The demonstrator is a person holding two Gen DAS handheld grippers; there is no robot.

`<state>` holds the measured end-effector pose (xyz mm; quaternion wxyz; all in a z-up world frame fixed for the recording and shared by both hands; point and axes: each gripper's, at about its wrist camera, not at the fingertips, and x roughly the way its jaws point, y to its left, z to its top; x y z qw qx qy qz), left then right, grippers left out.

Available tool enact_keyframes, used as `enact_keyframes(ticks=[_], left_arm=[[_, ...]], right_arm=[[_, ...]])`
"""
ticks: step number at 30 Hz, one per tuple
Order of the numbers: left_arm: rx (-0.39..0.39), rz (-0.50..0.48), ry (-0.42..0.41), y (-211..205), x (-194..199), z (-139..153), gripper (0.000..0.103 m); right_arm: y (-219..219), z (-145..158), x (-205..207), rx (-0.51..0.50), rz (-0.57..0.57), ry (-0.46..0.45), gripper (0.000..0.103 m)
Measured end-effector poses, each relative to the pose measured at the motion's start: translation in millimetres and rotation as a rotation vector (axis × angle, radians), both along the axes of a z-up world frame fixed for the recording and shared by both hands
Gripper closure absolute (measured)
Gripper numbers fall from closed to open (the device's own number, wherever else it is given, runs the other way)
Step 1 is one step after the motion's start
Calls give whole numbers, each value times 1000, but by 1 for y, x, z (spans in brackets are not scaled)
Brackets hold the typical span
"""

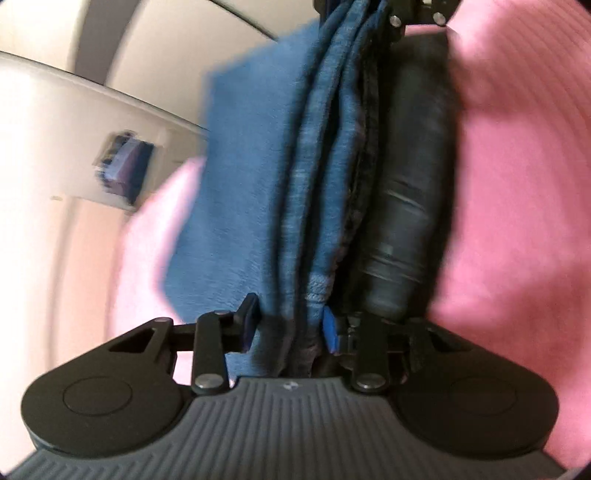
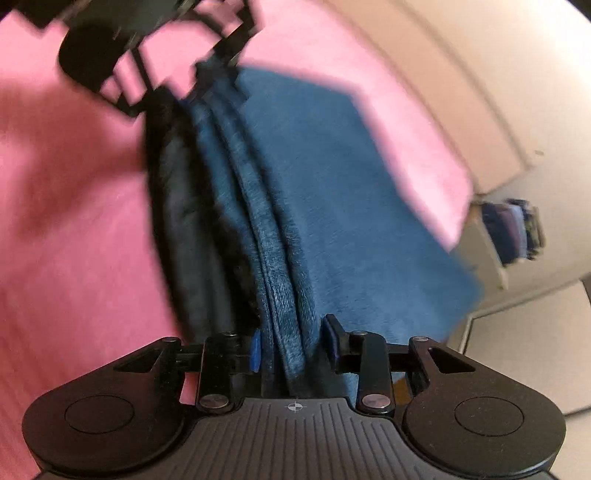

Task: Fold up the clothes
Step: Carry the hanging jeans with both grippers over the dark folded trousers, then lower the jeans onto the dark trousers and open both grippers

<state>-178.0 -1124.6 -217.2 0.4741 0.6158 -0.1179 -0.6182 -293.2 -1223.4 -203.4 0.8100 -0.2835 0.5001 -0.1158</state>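
A blue garment point(image 1: 258, 177) hangs bunched in several folds between the two grippers, stretched from one to the other. My left gripper point(image 1: 290, 325) is shut on one end of it, blue pads pressing the gathered cloth. My right gripper point(image 2: 293, 343) is shut on the other end of the same blue garment point(image 2: 332, 206). Each gripper shows at the top of the other's view: the right gripper point(image 1: 399, 14) and the left gripper point(image 2: 218, 70). A dark, nearly black layer point(image 1: 402, 206) lies along the folds, seen again as a dark layer point(image 2: 184, 229). Both views are motion-blurred.
A pink ribbed surface point(image 1: 517, 184) lies under the garment and fills much of both views as the pink surface point(image 2: 74, 221). A stack of dark blue and purple clothes point(image 2: 513, 229) sits on a pale shelf, also visible as a stack point(image 1: 125, 166). Pale walls stand beyond.
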Motion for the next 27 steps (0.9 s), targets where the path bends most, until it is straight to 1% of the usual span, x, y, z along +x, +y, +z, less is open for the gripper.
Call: enact_keyframes(ticks=[1, 3, 4, 8, 9, 10, 11, 12, 13, 15, 17, 18, 20, 21, 22, 24, 26, 27], left_arm=[[-20, -4, -12, 5, -3, -3, 73], [-34, 16, 12, 5, -3, 0, 72], [-35, 19, 21, 5, -2, 1, 72], [-23, -1, 8, 11, -3, 3, 69], [-20, -3, 9, 11, 3, 9, 68], [-16, -1, 14, 12, 4, 11, 67], [-12, -1, 19, 16, 2, 10, 66], [-9, -4, 20, 17, 0, 8, 65], [-7, -8, 19, 17, 0, 6, 63], [-2, -15, 17, 16, -2, 3, 59], [-1, -16, 17, 13, -3, -1, 60], [-4, -9, 19, 11, -4, -2, 60], [-10, 4, 23, 11, -6, -4, 60], [-10, 10, 27, 10, -8, -4, 59], [-11, 15, 30, 8, -10, -3, 59], [-12, 25, 38, 3, -14, -2, 59], [-6, 38, 47, -1, -17, -2, 59], [-5, 44, 48, -2, -18, -1, 57]], right_arm=[[2, -8, -2, -9, 7, 19, 70], [1, -6, -7, -17, -2, 8, 70], [1, -5, -9, -19, -2, 10, 69], [14, 0, -11, -20, -32, 30, 64], [29, 3, -11, -8, -59, 11, 55], [43, 6, -12, 4, -85, -7, 31], [46, 6, -16, 6, -101, -21, 17], [55, 3, -23, 4, -102, -35, 7], [59, -3, -27, 13, -95, -34, 7], [58, -14, -31, 31, -103, 13, 7], [50, -27, -30, 23, -100, 34, 8], [44, -31, -28, 15, -102, 41, 13], [31, -35, -26, -23, -95, 50, 47], [21, -30, -24, -42, -78, 52, 59], [12, -25, -23, -43, -71, 44, 59], [4, -19, -25, -94, -70, 11, 59], [7, -26, -27, -114, -42, 28, 59], [10, -27, -28, -128, -28, 31, 59]])
